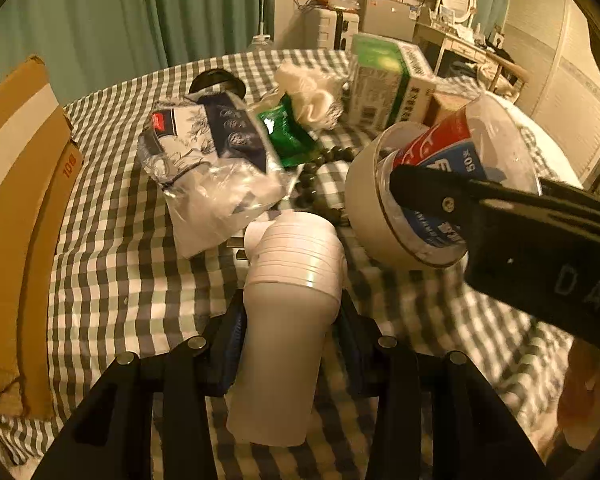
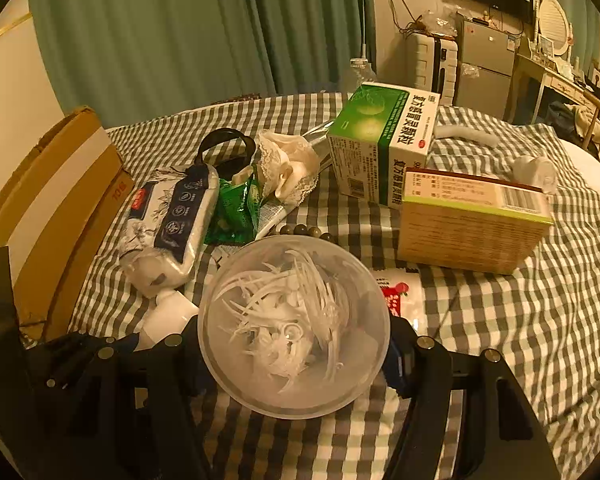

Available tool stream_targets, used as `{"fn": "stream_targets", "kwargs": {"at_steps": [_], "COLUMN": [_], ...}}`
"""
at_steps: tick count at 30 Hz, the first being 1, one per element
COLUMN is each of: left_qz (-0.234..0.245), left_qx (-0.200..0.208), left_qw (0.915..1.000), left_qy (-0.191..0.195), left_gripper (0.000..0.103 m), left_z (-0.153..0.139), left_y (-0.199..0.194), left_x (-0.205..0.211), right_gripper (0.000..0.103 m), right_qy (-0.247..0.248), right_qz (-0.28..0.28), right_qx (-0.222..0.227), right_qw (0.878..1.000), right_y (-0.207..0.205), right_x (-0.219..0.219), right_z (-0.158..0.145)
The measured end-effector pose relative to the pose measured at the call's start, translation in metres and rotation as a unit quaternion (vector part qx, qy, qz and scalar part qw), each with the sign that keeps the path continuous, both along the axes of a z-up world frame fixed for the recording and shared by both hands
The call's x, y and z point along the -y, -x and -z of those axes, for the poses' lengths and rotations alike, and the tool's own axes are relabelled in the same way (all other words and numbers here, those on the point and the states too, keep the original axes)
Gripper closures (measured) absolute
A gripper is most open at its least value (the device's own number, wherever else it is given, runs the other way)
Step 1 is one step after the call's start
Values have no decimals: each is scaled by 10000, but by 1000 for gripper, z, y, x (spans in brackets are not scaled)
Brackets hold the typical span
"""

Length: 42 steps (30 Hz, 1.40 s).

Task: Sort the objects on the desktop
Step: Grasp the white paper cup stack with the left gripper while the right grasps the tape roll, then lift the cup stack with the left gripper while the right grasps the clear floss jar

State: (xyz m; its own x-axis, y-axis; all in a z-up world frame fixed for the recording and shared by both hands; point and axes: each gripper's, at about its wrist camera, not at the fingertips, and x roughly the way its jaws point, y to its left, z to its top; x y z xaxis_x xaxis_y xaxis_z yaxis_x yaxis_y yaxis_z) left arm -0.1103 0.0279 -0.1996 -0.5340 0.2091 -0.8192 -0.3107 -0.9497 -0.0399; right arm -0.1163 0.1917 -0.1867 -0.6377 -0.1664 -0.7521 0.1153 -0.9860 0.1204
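Both tongs are closed on something. Through my left wrist camera, the left gripper [image 1: 290, 344] has its blue-padded jaws pressed partway in against a white plastic bottle with a ribbed cap [image 1: 288, 308], held tilted above the green-and-white checked tablecloth [image 1: 116, 264]. To the right I see the right gripper [image 1: 428, 196], one black finger hooked over the rim of a clear round tub with a red and blue label [image 1: 440, 184]; the tub tips toward me. Behind lie a crinkled tissue pack with a dark floral band [image 1: 204, 148], a green foil sachet [image 1: 288, 132] and a green-and-white medicine box [image 1: 384, 80]. A brown cardboard carton [image 1: 20, 208] stands at the table's left edge.

Through my right wrist camera, the right gripper [image 2: 296, 344] stands fairly wide, clamped on the clear tub [image 2: 294, 332], which is seen end-on. Inside it I make out a tangle of thin white plastic sticks [image 2: 284, 312]. Beyond sit the medicine box [image 2: 380, 140], a tan box with a green edge [image 2: 472, 224], the tissue pack [image 2: 172, 216] and the carton [image 2: 56, 192] at the left.
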Motion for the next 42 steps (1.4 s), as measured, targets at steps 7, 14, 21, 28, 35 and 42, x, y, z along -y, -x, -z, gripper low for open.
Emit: {"fn": "stream_targets", "kwargs": {"at_steps": [7, 14, 21, 28, 35, 42], "left_qz": [-223, -317, -366, -515, -564, -685], "left_qx": [-53, -77, -195, -222, -112, 51], "left_qw": [9995, 9992, 9990, 9976, 9976, 9967], "left_qy": [-218, -208, -178, -399, -391, -434], "left_gripper": [60, 60, 60, 60, 60, 60], "left_z": [-15, -38, -67, -77, -73, -62], "left_y": [-13, -22, -30, -33, -33, -27], "left_x": [1, -14, -6, 8, 13, 20], "right_gripper": [39, 39, 39, 39, 38, 38], "right_qy": [-119, -264, -213, 102, 37, -67], "right_qz": [137, 337, 369, 336, 218, 106], "right_qx": [14, -48, -218, -232, -224, -132], "right_qw": [9998, 9991, 9989, 9991, 9995, 9998], "right_y": [-22, -44, -61, -65, -65, -61], "right_x": [-9, -16, -12, -13, -5, 2], "right_z": [-12, -30, -51, -63, -58, -54]}}
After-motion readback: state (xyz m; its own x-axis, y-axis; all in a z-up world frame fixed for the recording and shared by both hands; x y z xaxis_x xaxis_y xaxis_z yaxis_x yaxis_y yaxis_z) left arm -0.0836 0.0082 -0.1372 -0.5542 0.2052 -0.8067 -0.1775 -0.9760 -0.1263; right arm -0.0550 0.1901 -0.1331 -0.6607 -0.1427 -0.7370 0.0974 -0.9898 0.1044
